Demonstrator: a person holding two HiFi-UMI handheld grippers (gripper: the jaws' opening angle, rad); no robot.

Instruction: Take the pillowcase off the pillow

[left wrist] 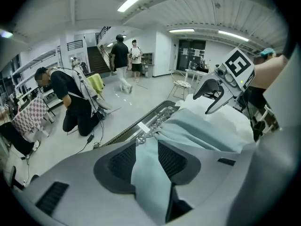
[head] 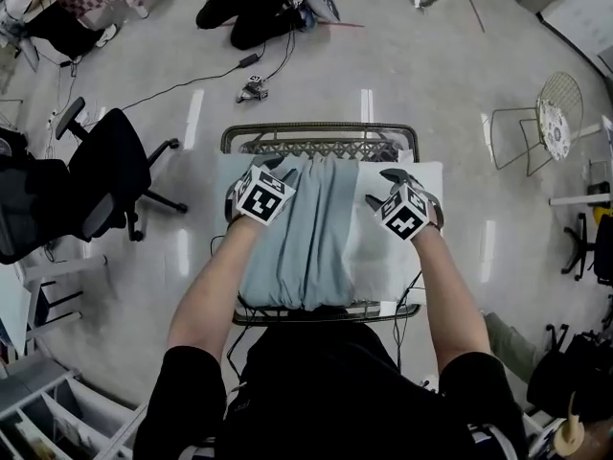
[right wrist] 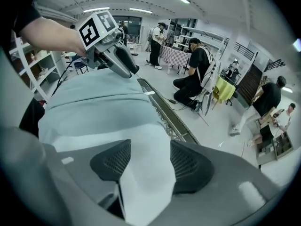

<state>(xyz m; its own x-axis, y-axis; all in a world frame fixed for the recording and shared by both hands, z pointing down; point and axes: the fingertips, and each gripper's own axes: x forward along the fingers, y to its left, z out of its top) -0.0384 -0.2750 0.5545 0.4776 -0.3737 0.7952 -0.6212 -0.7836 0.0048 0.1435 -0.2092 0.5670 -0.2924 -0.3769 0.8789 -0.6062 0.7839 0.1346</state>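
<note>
Though both sets of jaws stand parted, cloth lies between each: pale blue pillowcase (head: 306,238) in the left gripper (left wrist: 147,149), white cloth, likely bare pillow (head: 383,262), in the right gripper (right wrist: 146,159). Pillowcase bunched over pillow's middle on wire rack (head: 321,147); judged partly off, final pull remaining

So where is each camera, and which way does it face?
Head view: on the person's head, facing steeply down at pillowcase, pillow, both forearms, left gripper, right gripper.
Left gripper view: on that gripper, along its jaws; pillowcase between them.
Right gripper view: likewise; white pillow between its jaws.
Shared: each gripper view shows the other gripper.
</note>
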